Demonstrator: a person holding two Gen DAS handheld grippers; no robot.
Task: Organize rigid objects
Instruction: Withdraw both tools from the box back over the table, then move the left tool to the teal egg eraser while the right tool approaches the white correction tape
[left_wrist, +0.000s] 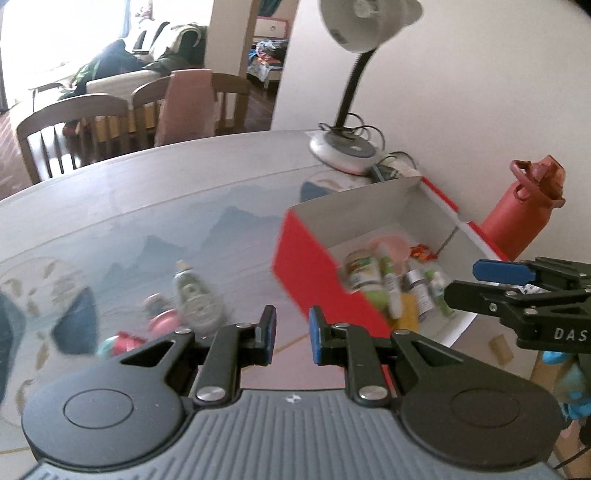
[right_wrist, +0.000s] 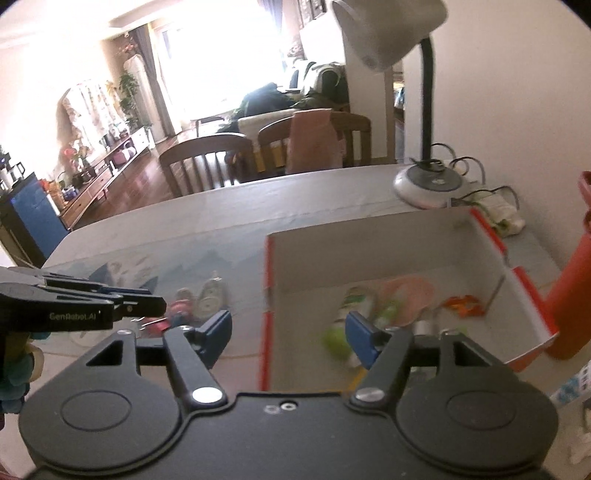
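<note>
A red box with a white inside (left_wrist: 306, 266) stands on the table at the right and holds several small bottles and tubes (left_wrist: 391, 284). It also shows in the right wrist view (right_wrist: 369, 254). A clear bottle with a green label (left_wrist: 194, 295) and small pink and red items (left_wrist: 162, 321) lie on the table left of the box. My left gripper (left_wrist: 292, 334) is open and empty, above the table near the box's front corner. My right gripper (right_wrist: 290, 334) is open and empty, over the box's left wall; it shows at the right in the left wrist view (left_wrist: 495, 277).
A white desk lamp (left_wrist: 347, 151) with a black neck stands behind the box, with cables beside it. A red flask (left_wrist: 524, 206) stands right of the box by the wall. Wooden chairs (left_wrist: 74, 129) line the table's far edge.
</note>
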